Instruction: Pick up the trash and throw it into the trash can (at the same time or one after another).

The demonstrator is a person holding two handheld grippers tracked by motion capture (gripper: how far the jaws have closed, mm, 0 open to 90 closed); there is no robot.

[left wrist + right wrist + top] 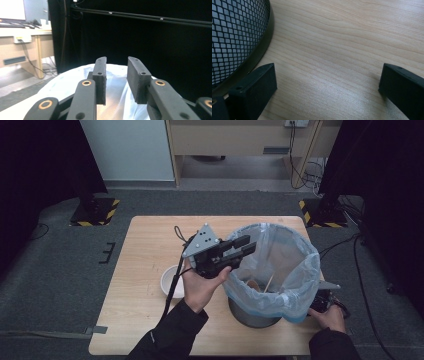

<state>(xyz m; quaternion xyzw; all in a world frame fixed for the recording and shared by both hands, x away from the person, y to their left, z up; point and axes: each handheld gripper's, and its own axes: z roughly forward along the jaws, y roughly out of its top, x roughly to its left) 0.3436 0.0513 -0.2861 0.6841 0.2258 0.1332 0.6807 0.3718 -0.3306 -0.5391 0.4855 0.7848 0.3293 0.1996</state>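
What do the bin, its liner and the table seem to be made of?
The bin looks like dark metal mesh with a solid rim, going by its grid of small holes. Its liner seems to be thin pale blue plastic film: translucent and wrinkled. The table shows light wood grain, matte; solid wood or laminate is unclear.

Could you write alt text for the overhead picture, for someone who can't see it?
Seen from above, a person's left hand holds a black two-jaw gripper, jaws slightly apart and empty, over the rim of a mesh waste bin lined with a pale blue plastic bag on a wooden table. A white bowl sits left of that hand; the right hand rests beside the bin.
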